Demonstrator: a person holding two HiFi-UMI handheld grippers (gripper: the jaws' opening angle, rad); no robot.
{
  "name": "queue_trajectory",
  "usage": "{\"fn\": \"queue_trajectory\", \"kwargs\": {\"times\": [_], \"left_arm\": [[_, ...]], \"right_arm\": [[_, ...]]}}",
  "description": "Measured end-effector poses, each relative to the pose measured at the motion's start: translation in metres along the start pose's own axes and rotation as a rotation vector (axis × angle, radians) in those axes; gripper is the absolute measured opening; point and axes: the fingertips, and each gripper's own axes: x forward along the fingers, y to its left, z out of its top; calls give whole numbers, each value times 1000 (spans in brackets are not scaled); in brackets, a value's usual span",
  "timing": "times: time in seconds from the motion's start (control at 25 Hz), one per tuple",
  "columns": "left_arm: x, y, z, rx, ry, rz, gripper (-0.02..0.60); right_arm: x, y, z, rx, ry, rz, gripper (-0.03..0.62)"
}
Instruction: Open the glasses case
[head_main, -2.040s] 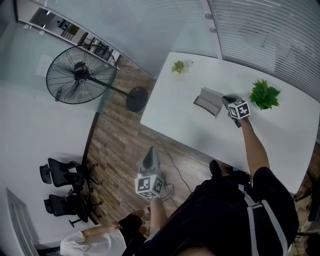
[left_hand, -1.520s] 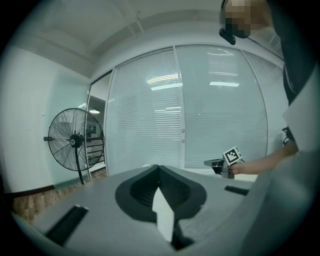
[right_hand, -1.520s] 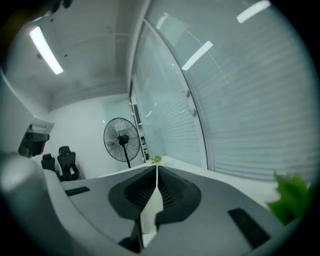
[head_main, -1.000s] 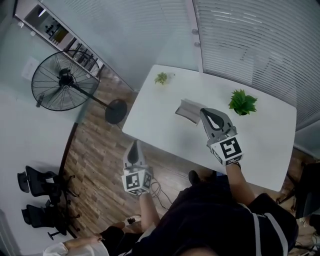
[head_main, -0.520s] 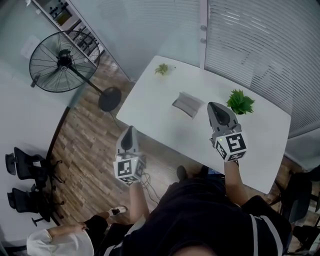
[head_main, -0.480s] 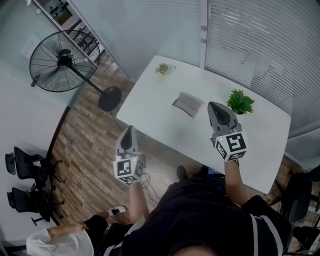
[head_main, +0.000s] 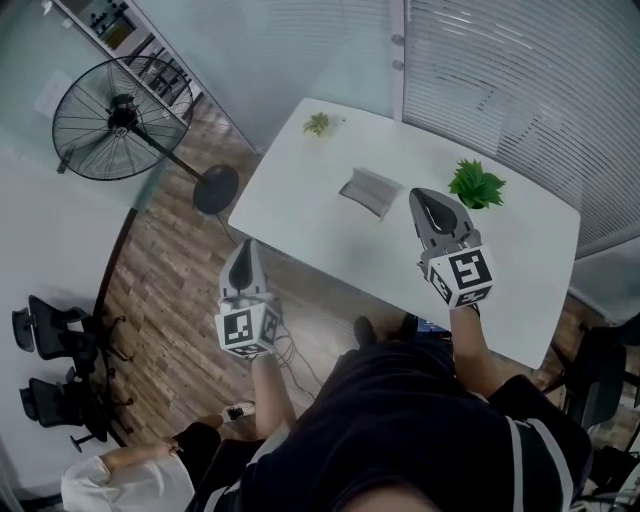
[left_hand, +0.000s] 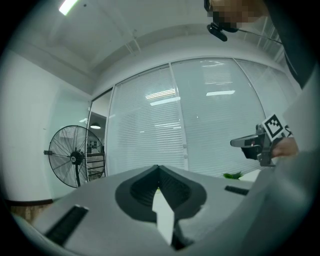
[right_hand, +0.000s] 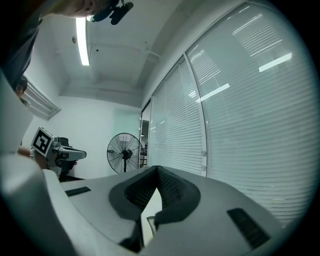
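A grey glasses case (head_main: 368, 192) lies on the white table (head_main: 310, 225), and its lid seems to stand up. My right gripper (head_main: 422, 195) hovers level over the table, just right of the case and apart from it. It is shut with nothing between its jaws, as the right gripper view (right_hand: 157, 168) also shows. My left gripper (head_main: 246, 247) hangs over the wooden floor off the table's near left edge, shut and empty (left_hand: 157, 167). Neither gripper view shows the case.
A green plant (head_main: 475, 185) stands right of the case, and a small plant (head_main: 317, 123) sits at the far left corner. A standing fan (head_main: 115, 105) and office chairs (head_main: 55, 330) are on the floor to the left. A person (head_main: 130, 480) crouches at the bottom left.
The right gripper has left the case, where it was two seconds ago, and come back toward me. The left gripper has risen a little toward the table edge. The case has not moved.
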Motion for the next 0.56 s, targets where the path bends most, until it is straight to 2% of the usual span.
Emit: {"fn": "queue_trajectory", "kwargs": {"times": [0.56], "left_arm": [[6,-14,-4,28,11,-29,0]], "right_arm": [[-10,-19,-2,7,-12,-19,15]]}}
